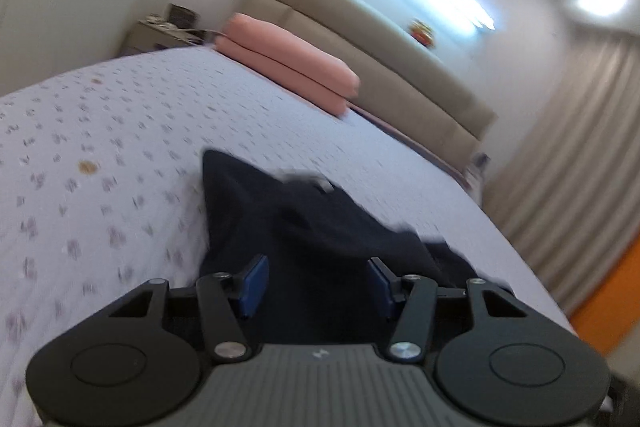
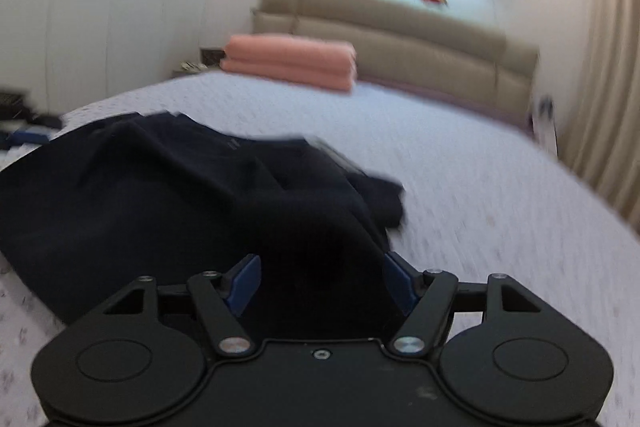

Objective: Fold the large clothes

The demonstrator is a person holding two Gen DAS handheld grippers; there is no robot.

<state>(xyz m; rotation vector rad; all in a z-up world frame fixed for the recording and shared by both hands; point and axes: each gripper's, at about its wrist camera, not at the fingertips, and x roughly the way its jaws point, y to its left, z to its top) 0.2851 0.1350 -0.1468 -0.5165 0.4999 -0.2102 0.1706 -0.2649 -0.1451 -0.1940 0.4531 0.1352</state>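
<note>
A dark navy garment (image 1: 288, 211) lies rumpled on the bed, seen in both wrist views. My left gripper (image 1: 318, 273) hovers over the garment's near end with its blue pads (image 1: 252, 283) spread apart and no cloth pinched between them. In the right wrist view the same garment (image 2: 140, 187) spreads wide to the left, with a bunched part near the middle. My right gripper (image 2: 322, 277) stands open above the garment's near edge; its blue pads (image 2: 402, 281) are wide apart, the cloth lying under them. Both views are blurred.
The bed (image 1: 120, 131) has a pale lilac flowered cover. A folded pink blanket stack (image 1: 288, 63) lies near the beige padded headboard (image 1: 376, 67). A bedside table (image 1: 160, 31) stands at the far left, curtains (image 1: 568, 155) at the right. White wardrobe doors (image 2: 100, 7) line the left wall.
</note>
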